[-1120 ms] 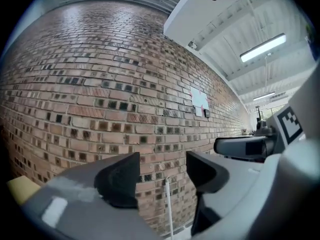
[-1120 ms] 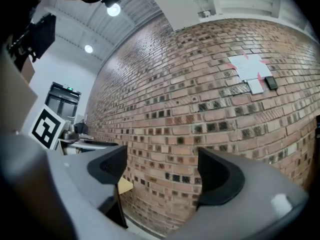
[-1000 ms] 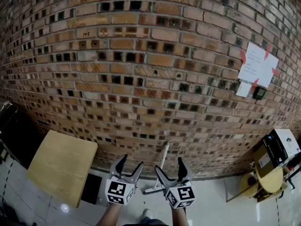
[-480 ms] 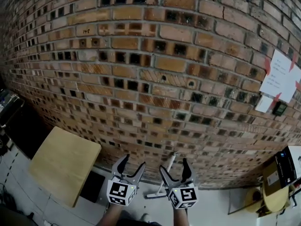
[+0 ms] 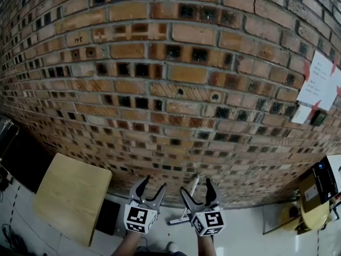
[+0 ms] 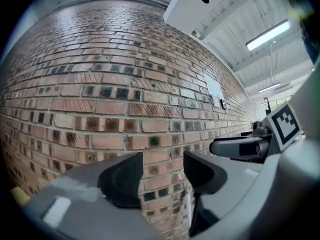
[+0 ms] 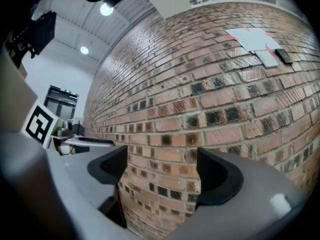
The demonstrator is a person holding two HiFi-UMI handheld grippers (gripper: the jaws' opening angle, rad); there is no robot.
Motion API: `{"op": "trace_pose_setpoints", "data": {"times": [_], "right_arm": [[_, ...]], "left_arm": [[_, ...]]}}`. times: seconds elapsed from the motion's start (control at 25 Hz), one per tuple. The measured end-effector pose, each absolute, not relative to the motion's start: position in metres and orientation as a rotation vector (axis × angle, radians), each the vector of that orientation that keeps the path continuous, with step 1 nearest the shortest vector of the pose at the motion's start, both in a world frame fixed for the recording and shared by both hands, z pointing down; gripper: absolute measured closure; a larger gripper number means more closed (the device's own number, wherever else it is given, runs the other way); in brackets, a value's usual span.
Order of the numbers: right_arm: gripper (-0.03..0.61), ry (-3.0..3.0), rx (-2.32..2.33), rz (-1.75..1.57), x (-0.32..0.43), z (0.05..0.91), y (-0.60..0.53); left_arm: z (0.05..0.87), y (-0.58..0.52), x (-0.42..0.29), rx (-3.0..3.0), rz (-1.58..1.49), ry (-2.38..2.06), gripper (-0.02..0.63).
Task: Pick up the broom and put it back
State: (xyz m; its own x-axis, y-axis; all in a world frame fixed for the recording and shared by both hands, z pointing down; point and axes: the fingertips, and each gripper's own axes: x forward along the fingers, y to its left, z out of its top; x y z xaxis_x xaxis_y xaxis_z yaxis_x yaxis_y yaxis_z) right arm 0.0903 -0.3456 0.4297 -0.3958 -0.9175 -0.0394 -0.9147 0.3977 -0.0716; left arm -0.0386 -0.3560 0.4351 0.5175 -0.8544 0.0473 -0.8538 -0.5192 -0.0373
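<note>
Brick wall is shown from 9 to 3 o'clock in the head view. The broom is leaned against its base at 6 o'clock, just beyond the right gripper. The left gripper and the right one are held with jaws apart, nothing gripped. A wooden table is set at 8 o'clock; bare floor is available at 5 o'clock.
</note>
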Motion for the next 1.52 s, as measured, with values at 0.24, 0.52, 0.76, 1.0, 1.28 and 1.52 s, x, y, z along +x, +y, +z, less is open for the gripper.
{"op": "trace_pose_setpoints", "data": {"times": [0.24, 0.52, 0.76, 1.0, 1.28, 1.52], "right_arm": [[0.144, 2.519, -1.769, -0.078, 0.096, 0.436, -0.352], [0.144, 2.432, -1.899, -0.131, 0.119, 0.453, -0.345], [0.144, 2.348, -2.001, -0.209, 0.14, 0.476, -0.331], [0.144, 2.34, -2.058, -0.303, 0.146, 0.51, -0.321], [0.144, 2.332, -2.095, -0.403, 0.151, 0.542, -0.31], [0.145, 2.333, -2.094, -0.431, 0.149, 0.558, -0.306]], "left_arm": [[0.438, -0.369, -0.033, -2.789, -0.103, 1.44, 0.36], [0.448, -0.377, -0.013, -2.868, -0.137, 1.288, 0.359], [0.464, -0.375, 0.011, -2.938, -0.186, 1.179, 0.36], [0.491, -0.377, 0.027, -2.997, -0.245, 1.121, 0.36], [0.523, -0.372, 0.033, -3.03, -0.32, 1.089, 0.359], [0.543, -0.368, 0.04, -3.064, -0.37, 1.024, 0.36]]}}
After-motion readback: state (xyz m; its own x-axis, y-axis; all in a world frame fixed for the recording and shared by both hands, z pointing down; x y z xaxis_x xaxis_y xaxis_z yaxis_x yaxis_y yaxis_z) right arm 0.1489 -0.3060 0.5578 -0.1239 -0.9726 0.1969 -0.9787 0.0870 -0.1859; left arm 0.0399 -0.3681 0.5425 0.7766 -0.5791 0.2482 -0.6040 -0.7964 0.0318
